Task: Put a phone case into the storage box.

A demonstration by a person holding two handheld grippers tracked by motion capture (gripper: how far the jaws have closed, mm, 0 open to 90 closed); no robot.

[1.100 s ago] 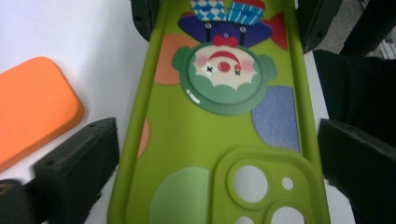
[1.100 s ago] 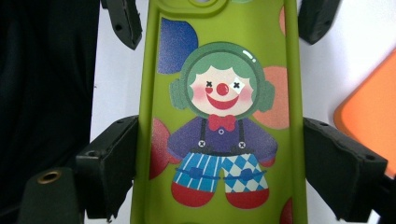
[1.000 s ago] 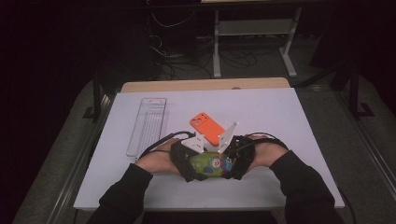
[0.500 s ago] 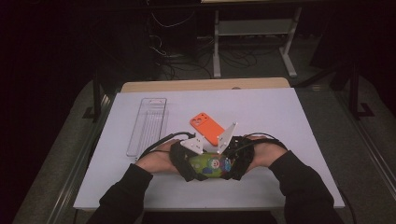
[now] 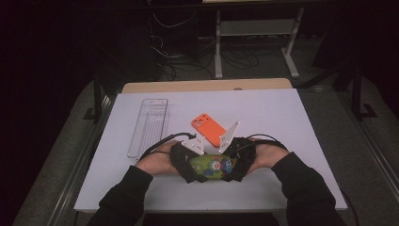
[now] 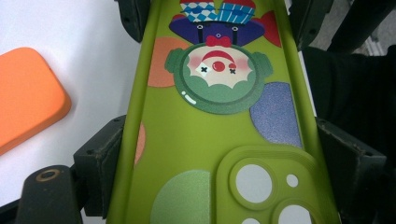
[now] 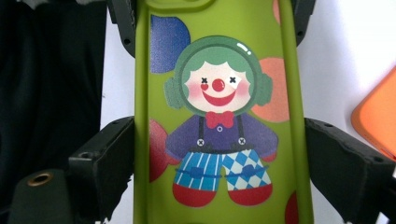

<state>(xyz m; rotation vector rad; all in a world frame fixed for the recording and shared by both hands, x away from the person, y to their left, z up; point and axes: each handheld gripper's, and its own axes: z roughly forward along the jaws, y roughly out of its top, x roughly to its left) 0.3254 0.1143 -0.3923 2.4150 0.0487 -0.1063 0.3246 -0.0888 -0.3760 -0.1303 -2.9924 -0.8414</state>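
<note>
Left tongs (image 5: 188,162) just closed, green case (image 5: 211,165) clamped

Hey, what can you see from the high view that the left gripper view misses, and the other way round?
High view: the clear tray left of the hands, and the whole white table.
Left gripper view: the clown print and camera cutouts on the green phone case, clamped by the left gripper.
Both: the green case and the orange phone case.

the green case (image 6: 205,140) looks like smooth, matt soft plastic with a printed clown. the orange case (image 5: 210,129) looks matt too. the tray (image 5: 149,126) is clear, glossy plastic. the table (image 5: 282,113) is matt white.
</note>
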